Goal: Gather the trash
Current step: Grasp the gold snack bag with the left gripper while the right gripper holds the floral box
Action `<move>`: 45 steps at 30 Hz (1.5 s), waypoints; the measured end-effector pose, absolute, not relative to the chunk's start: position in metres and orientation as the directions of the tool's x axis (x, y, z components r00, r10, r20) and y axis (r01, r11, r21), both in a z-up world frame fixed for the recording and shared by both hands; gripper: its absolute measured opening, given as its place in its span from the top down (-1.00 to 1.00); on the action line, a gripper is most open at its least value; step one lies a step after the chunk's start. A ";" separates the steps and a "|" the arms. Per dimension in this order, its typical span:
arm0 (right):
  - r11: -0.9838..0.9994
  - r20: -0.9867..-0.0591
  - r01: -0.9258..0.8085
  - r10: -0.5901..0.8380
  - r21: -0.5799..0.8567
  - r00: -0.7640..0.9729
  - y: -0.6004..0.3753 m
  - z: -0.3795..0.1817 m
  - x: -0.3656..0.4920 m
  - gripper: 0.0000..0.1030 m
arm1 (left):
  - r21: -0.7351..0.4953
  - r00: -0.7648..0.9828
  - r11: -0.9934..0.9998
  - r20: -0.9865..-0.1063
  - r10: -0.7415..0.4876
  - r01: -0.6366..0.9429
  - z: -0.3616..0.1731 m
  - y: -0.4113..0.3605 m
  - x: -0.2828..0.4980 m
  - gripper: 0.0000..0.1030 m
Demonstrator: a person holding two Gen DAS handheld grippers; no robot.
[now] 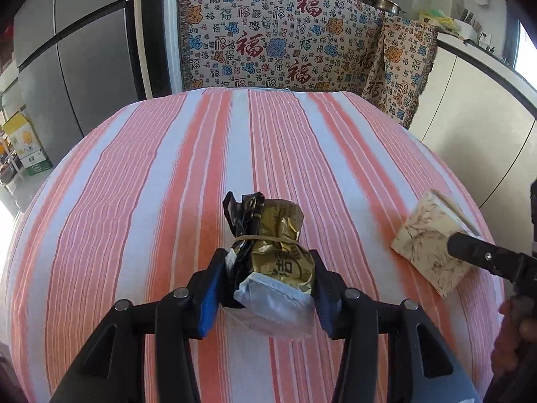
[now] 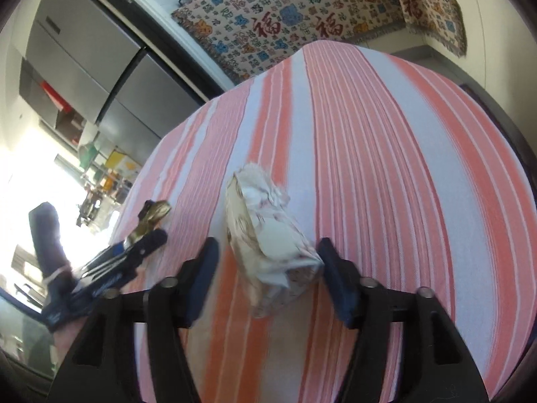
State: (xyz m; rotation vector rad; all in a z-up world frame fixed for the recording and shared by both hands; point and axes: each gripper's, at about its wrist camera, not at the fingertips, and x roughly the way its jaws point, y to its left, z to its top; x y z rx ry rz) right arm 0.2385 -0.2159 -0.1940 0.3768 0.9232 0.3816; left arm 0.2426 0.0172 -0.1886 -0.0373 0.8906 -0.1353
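Note:
A gold and black foil packet (image 1: 268, 245), tied with a rubber band, lies between the fingers of my left gripper (image 1: 270, 262), which press its sides. A cream patterned tissue pack (image 2: 268, 238) with white tissue sticking out lies on the striped tablecloth (image 2: 386, 168). My right gripper (image 2: 268, 252) is open around it, with a gap on the left side and the right finger close to it. The tissue pack also shows in the left wrist view (image 1: 433, 245), with a right gripper finger (image 1: 483, 255) over it. The left gripper (image 2: 134, 245) and the foil packet (image 2: 152, 215) show at the left of the right wrist view.
A patterned blanket (image 1: 285, 33) covers furniture behind the table. A grey fridge (image 1: 77, 60) stands at the far left. Pots (image 1: 386, 1) sit on top at the back. White cabinets (image 1: 476, 100) run along the right. A cardboard box (image 1: 27, 147) sits on the floor at left.

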 end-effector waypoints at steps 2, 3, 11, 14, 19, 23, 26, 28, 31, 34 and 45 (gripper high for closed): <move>0.917 -0.724 -0.204 0.396 0.342 0.565 -0.209 -0.192 0.229 -0.81 | -0.097 0.628 0.992 -0.768 -0.127 0.083 -0.187 0.017 0.225 -0.02; 0.928 -0.738 -0.231 0.374 0.294 0.562 -0.207 -0.193 0.225 -0.82 | -0.102 0.622 0.991 -0.772 -0.131 0.081 -0.188 0.017 0.219 -0.30; 0.935 -0.805 -0.354 0.221 0.015 0.551 -0.178 -0.207 0.205 -0.93 | 0.009 0.591 0.998 -0.806 -0.033 0.068 -0.212 0.006 0.215 -0.70; 0.938 -0.810 -0.347 0.208 0.006 0.548 -0.174 -0.209 0.207 -0.99 | 0.001 0.589 0.998 -0.807 -0.038 0.065 -0.213 0.006 0.218 -0.73; 0.941 -0.811 -0.339 0.207 0.011 0.547 -0.174 -0.211 0.207 -0.99 | 0.008 0.590 0.998 -0.806 -0.033 0.067 -0.214 0.011 0.217 -0.78; 0.941 -0.810 -0.339 0.210 0.015 0.547 -0.175 -0.210 0.206 -0.99 | 0.008 0.591 0.998 -0.806 -0.033 0.067 -0.214 0.011 0.216 -0.79; 0.941 -0.810 -0.339 0.210 0.015 0.547 -0.175 -0.210 0.206 -0.99 | 0.009 0.592 0.998 -0.806 -0.033 0.068 -0.215 0.012 0.216 -0.79; 0.941 -0.810 -0.339 0.211 0.015 0.547 -0.175 -0.210 0.206 -0.99 | 0.008 0.592 0.998 -0.805 -0.034 0.069 -0.215 0.013 0.217 -0.79; 0.941 -0.810 -0.339 0.211 0.016 0.547 -0.175 -0.210 0.206 -0.99 | 0.007 0.593 0.997 -0.805 -0.037 0.071 -0.215 0.013 0.217 -0.79; 0.941 -0.810 -0.339 0.211 0.016 0.547 -0.175 -0.210 0.207 -0.99 | 0.007 0.593 0.997 -0.804 -0.038 0.072 -0.215 0.013 0.217 -0.79; 0.902 -0.824 -0.414 0.323 0.120 0.466 -0.189 -0.198 0.201 -0.98 | -0.254 0.569 0.943 -0.752 -0.333 0.216 -0.205 0.054 0.198 -0.78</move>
